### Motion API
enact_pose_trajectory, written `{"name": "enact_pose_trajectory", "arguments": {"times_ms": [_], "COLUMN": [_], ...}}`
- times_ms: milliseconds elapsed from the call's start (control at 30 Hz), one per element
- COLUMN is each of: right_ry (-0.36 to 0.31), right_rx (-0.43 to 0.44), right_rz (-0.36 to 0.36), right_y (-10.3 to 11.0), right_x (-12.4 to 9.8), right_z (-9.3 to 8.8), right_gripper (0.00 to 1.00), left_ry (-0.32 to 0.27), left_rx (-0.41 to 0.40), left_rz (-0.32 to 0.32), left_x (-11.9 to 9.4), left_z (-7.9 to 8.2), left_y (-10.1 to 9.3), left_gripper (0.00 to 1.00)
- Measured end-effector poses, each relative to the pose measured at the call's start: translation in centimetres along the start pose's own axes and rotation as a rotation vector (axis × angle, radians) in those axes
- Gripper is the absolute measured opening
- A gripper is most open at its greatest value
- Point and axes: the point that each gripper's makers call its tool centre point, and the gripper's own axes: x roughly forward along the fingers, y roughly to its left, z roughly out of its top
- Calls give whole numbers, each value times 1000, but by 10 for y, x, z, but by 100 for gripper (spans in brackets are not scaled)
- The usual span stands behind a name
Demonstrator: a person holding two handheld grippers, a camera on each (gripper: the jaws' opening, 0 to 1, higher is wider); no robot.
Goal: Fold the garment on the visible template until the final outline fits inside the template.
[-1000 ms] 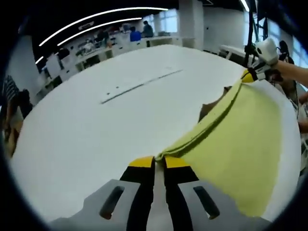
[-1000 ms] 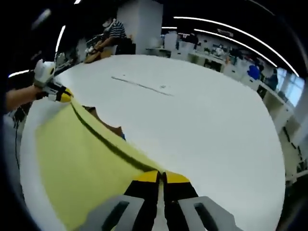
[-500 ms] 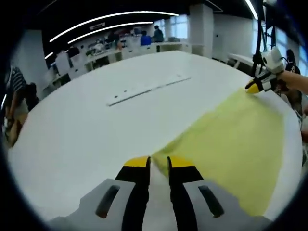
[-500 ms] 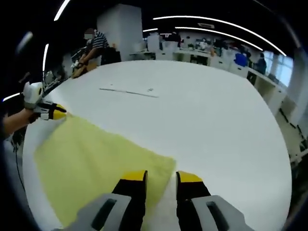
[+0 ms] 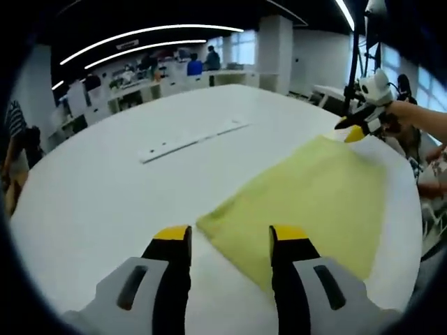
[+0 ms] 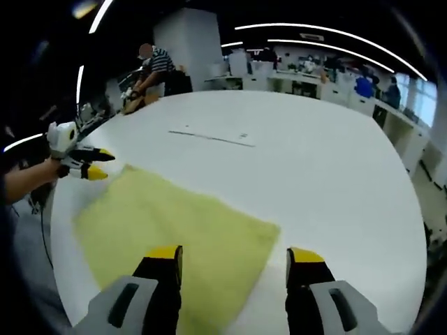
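Yellow garment (image 5: 314,192) lies flat on the white table (image 5: 105,188). One corner sits just ahead of the left gripper (image 5: 230,237), its jaws wide apart and empty. The right gripper (image 6: 235,257) waits open at the far corner, along the cloth's long edge.

Your left gripper (image 5: 229,237) hangs with its jaws spread wide over the white worktop (image 5: 105,188), gripping nothing. The yellow garment (image 5: 307,199) lies flat on the worktop, its near corner between your yellow fingertips (image 5: 172,233). Beyond the garment's far corner your right gripper (image 5: 353,130) hovers, jaws parted. A thin marked strip (image 5: 190,139) lies left of the garment.
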Motion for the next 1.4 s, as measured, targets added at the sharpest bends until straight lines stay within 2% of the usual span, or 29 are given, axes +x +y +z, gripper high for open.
{"name": "enact_pose_trajectory", "arguments": {"times_ms": [133,233,333,533,1000,1167,1400], "right_ry": [-8,-9,-2,9,46,63,73], "right_rx": [-10,-12,-27,-51,-66,-58,-36], "right_rz": [22,44,57,80,107,115,106], "right_y": [12,21,30,44,63,70,73], "right_x": [-8,-13,-19,-33,-57,-61,-64], "right_z": [-2,-6,-12,-24,-62,-76,-91], "right_gripper": [66,71,75,79,77,74,67], "left_ry": [18,13,5,-16,11,26,26], "left_rx": [46,37,-7,-45,-36,-51,-78], "left_rz": [-29,-52,-79,-105,-130,-143,-131], "left_x": [-10,-18,-27,-43,-69,-74,-80], "left_z": [-5,-8,-11,-18,-47,-57,-68], "left_y": [-9,-16,-23,-34,-59,-68,-72], "left_gripper": [46,48,50,52,52,51,49]}}
